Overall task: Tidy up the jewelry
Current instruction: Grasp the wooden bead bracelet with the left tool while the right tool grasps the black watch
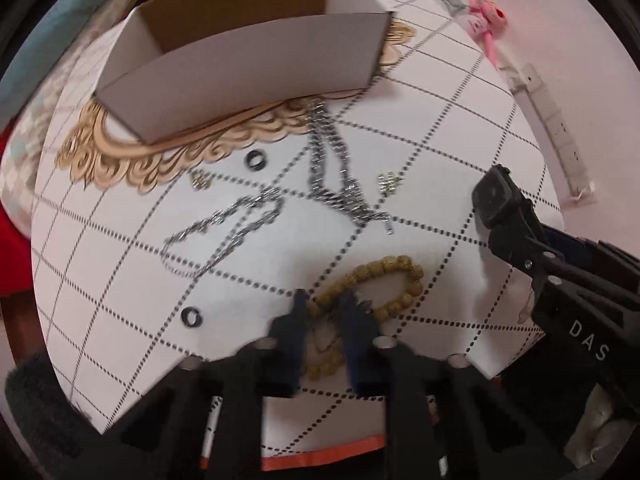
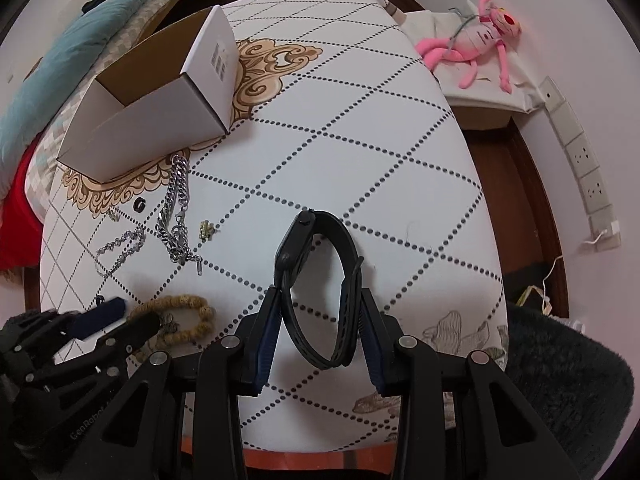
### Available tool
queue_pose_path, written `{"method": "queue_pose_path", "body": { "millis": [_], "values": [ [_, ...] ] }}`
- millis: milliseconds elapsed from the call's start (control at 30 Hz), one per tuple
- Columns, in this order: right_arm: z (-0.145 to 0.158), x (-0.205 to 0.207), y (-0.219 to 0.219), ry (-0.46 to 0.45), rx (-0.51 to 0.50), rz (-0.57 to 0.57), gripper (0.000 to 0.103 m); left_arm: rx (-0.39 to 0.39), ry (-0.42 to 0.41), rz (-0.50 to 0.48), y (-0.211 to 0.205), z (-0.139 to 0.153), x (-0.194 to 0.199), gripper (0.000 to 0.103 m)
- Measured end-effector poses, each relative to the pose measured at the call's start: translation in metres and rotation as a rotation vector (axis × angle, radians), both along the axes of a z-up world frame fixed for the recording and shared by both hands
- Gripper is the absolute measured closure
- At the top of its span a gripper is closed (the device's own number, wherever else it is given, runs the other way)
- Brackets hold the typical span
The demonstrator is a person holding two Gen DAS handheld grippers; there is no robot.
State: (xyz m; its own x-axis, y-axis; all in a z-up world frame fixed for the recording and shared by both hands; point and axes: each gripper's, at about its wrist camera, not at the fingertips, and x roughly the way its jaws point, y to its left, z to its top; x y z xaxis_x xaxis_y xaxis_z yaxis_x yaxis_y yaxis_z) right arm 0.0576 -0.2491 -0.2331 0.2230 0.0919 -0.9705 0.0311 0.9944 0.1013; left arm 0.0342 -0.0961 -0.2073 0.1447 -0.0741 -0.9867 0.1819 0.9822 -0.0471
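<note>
Right wrist view: right gripper [image 2: 318, 312] is clamping the black watch band [image 2: 320, 280], a light, springy loop best pinched across both straps. Left gripper [image 1: 324, 316] is straddling the wooden bead bracelet [image 1: 384, 280] near the table's [image 1: 460, 140] near edge, jaws apart; beads look light, floppy, rollable. Legible: "DAS", "GenRobot".

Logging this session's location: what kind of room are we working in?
Probably a bedroom at home. A bed with a teal quilt lies beyond the patterned table, a pink plush toy sits by the wall, and wall sockets run along it.
</note>
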Motion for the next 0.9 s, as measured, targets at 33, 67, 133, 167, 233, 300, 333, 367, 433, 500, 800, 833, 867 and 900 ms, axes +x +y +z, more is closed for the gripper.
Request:
{"method": "queue_pose_path", "body": {
  "millis": [33, 67, 133, 167, 233, 300, 333, 367, 433, 500, 800, 833, 867, 900],
  "values": [
    [0.000, -0.001, -0.001, -0.001, -0.001, -0.003, 0.063, 0.000, -0.001, -0.004, -0.004, -0.001, -0.002, 0.098],
    [0.001, -0.001, -0.002, -0.003, 0.001, -0.007, 0.063, -0.002, -0.002, -0.002, -0.007, 0.001, -0.004, 0.099],
    [0.002, -0.003, -0.005, -0.006, 0.004, -0.015, 0.063, -0.009, -0.004, 0.002, -0.009, 0.000, -0.003, 0.101],
    [0.003, -0.004, -0.007, -0.008, 0.006, -0.018, 0.063, -0.015, -0.006, 0.007, -0.010, 0.001, -0.006, 0.101],
    [0.004, -0.004, -0.009, -0.011, 0.009, -0.027, 0.063, -0.027, -0.014, 0.018, -0.009, 0.007, -0.010, 0.102],
    [0.005, -0.005, -0.012, -0.011, 0.014, -0.037, 0.064, -0.039, -0.021, 0.024, 0.008, 0.012, 0.000, 0.102],
    [0.006, -0.005, -0.014, -0.013, 0.018, -0.041, 0.064, -0.048, -0.029, 0.027, 0.010, 0.017, -0.001, 0.102],
    [0.007, -0.005, -0.014, -0.016, 0.020, -0.043, 0.064, -0.055, -0.036, 0.029, 0.016, 0.019, 0.003, 0.102],
    [0.010, -0.006, -0.015, -0.020, 0.024, -0.047, 0.064, -0.070, -0.059, 0.029, 0.024, 0.028, 0.005, 0.103],
    [0.014, -0.006, -0.016, -0.028, 0.029, -0.049, 0.064, -0.083, -0.075, 0.032, 0.030, 0.036, 0.006, 0.103],
    [0.037, -0.004, -0.017, -0.074, 0.057, -0.051, 0.064, -0.216, -0.003, 0.104, 0.051, 0.041, 0.017, 0.099],
    [0.037, -0.004, -0.018, -0.072, 0.059, -0.051, 0.064, -0.221, 0.031, 0.122, 0.052, 0.032, 0.015, 0.098],
    [0.037, -0.004, -0.018, -0.071, 0.061, -0.051, 0.064, -0.220, 0.066, 0.132, 0.054, 0.022, 0.013, 0.098],
    [0.036, -0.004, -0.018, -0.070, 0.060, -0.051, 0.064, -0.208, 0.084, 0.140, 0.052, 0.015, 0.011, 0.098]
  ]
}}
